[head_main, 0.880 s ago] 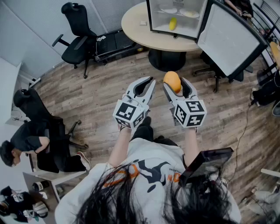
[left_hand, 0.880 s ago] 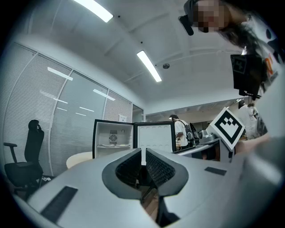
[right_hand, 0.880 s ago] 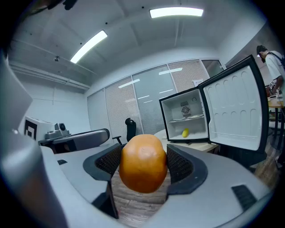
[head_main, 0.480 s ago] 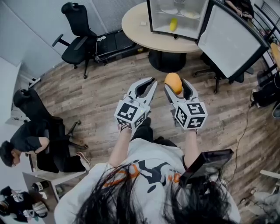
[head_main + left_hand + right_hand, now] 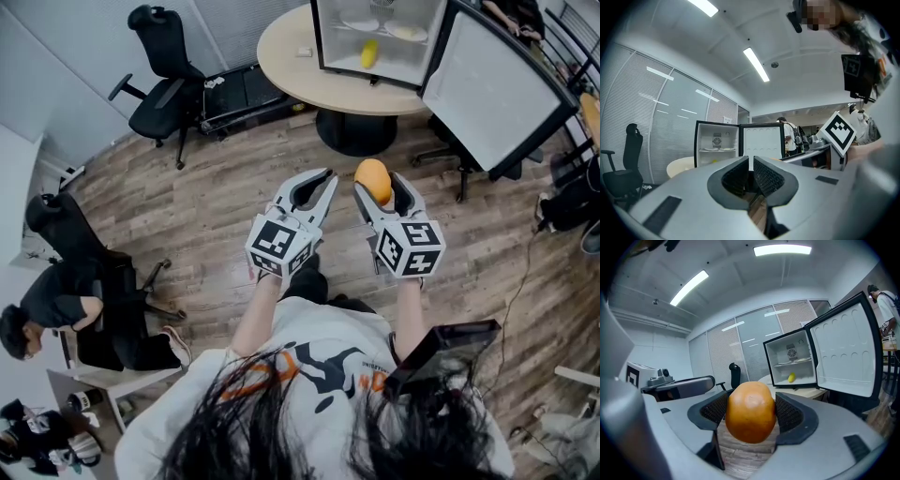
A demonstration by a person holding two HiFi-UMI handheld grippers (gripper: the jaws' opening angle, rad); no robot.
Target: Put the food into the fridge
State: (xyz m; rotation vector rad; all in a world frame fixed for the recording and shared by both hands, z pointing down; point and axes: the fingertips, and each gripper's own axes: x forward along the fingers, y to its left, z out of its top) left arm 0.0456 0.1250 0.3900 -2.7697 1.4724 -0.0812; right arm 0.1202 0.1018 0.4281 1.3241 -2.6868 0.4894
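Clamping one orange fruit (image 5: 372,175), the right gripper (image 5: 381,187) faces one fridge (image 5: 322,37); left gripper (image 5: 324,177) clenched, empty. Only head view shows the seated person (image 5: 66,302).

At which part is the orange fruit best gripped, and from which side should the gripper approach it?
Grip the orange fruit across its middle, one of the pads on each flank, coming at its broad side. It is a smooth oval, so the middle probably gives most contact and least slipping. The right gripper holds it so.
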